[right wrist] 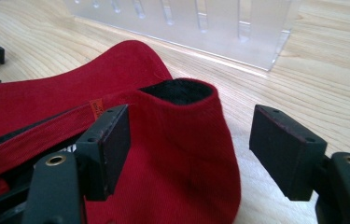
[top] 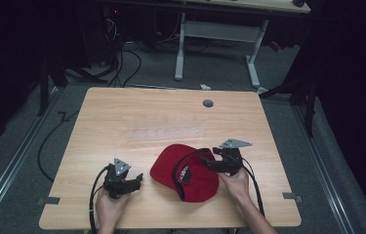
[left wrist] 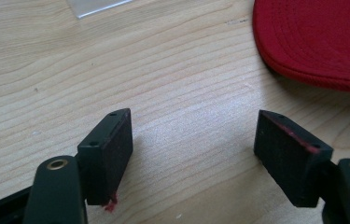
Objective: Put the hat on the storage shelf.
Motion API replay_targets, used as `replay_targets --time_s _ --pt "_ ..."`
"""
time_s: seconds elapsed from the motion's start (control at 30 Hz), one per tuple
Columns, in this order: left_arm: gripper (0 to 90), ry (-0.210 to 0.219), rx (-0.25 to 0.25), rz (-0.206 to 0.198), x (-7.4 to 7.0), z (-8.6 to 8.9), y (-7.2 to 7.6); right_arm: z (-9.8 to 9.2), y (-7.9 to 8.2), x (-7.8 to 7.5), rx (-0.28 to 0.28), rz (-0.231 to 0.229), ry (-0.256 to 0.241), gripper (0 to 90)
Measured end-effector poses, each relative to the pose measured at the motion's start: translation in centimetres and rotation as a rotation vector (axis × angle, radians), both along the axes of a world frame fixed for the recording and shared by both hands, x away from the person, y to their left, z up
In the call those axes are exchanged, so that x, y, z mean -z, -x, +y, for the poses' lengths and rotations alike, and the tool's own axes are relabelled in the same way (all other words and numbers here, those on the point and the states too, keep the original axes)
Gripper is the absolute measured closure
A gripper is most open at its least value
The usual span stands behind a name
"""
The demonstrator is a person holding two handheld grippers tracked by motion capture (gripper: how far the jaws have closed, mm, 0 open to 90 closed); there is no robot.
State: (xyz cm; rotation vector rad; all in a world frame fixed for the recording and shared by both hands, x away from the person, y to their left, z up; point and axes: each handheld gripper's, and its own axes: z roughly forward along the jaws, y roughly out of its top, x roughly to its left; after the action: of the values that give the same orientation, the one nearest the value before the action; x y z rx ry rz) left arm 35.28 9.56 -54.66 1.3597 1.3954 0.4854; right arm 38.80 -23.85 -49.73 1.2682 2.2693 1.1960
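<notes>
slip risk: the right gripper [right wrist: 189, 154] stands with its jaws wide apart around the rear edge of the red cap [top: 184, 170]. if they close on that single soft layer near its rim, the fabric could slide out as the cap is lifted.
drag risk: the cap lies upside down and loose on the table [top: 122, 122]. a sideways pull by one claw alone would likely just skid it across the wood.
collision risk: the clear plastic rack [right wrist: 186, 23] stands just behind the cap in the right gripper view. a forward push could nudge it (it looks light).
left gripper [left wrist: 193, 149]: jaws open, holding nothing, hovering over bare wood beside the cap's brim [left wrist: 317, 42]. too far off to steady the cap as it stands.
cap position: near the front edge of the table, between the two grippers, closer to the right one.
cap look: red cloth, stitched brim, black lining and sweatband showing inside, a small orange tag [right wrist: 97, 106] on the band. the crown is slack and partly folded, so it will give under any squeeze.
</notes>
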Motion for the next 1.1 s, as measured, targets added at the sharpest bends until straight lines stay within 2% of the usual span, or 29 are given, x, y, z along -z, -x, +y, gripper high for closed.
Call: replay_targets --time_s 0.07,0.3,0.53,0.83,0.97,1.0,1.1 --pt "28.3 0.0 0.0 0.0 0.0 0.0 0.0 0.3 -0.5 0.2 -0.011 0.013 -0.022 29.2" --pt "28.3 0.0 0.0 0.0 0.0 0.0 0.0 1.2 -1.5 0.6 -0.04 0.05 -0.026 29.7" --pt "28.2 0.001 0.0 0.0 0.0 0.0 0.0 2.2 -2.7 1.6 -0.072 0.078 -0.031 34.1" --pt "27.8 0.002 0.001 0.001 0.0 0.0 0.0 2.1 -3.3 2.7 -0.091 0.117 -0.06 49.1" --pt "27.6 0.002 0.002 0.001 0.0 0.0 0.0 1.9 -3.2 2.8 -0.114 0.104 -0.069 62.4" --pt "27.6 0.002 0.002 0.001 0.0 0.0 0.0 1.9 -3.2 2.8 -0.114 0.104 -0.069 62.4" --pt "27.4 0.002 0.002 0.001 0.0 0.0 0.0 1.6 -3.1 2.7 -0.134 0.097 -0.081 69.7"
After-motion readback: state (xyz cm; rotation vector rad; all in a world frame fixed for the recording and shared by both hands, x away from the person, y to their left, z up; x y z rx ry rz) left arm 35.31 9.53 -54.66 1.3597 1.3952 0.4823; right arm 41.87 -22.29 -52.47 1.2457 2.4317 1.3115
